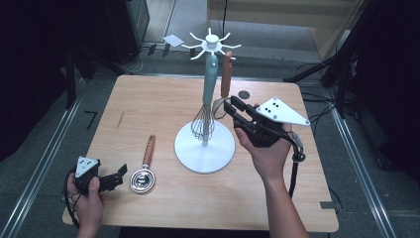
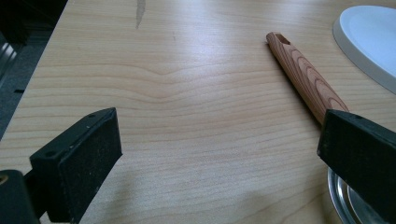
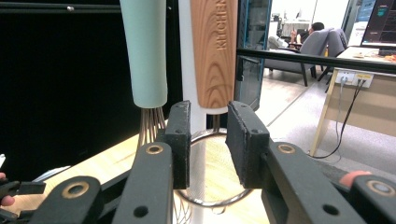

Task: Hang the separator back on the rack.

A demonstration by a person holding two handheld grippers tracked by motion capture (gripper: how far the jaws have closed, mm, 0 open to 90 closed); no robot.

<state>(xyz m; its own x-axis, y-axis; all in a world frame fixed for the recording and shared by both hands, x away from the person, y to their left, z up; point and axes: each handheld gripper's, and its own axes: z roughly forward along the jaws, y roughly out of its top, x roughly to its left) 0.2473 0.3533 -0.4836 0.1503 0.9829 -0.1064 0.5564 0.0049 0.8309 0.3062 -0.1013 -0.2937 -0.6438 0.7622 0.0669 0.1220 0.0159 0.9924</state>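
Observation:
A white utensil stand [image 1: 204, 148] rises from the table's middle. On it hang a teal-handled whisk [image 1: 210, 79] and a wooden-handled utensil [image 1: 226, 74]. My right gripper [image 1: 229, 106] is at that utensil's lower end. In the right gripper view the jaws [image 3: 208, 135] stand a little apart, just under the wooden handle [image 3: 215, 51], with a metal ring [image 3: 212, 203] showing behind the gap. My left gripper [image 1: 119, 176] rests open near the front left. Another wooden-handled utensil [image 1: 148, 148] lies beside it, its round metal head [image 2: 345, 205] under the right jaw and its handle [image 2: 303, 74] pointing away.
A small dark disc [image 1: 243, 94] lies on the table behind the right gripper. A thin dark mark [image 1: 120, 120] is on the wood at the left. The stand's wide base [image 2: 369, 37] sits just right of the loose utensil. Metal rails run along the floor on both sides.

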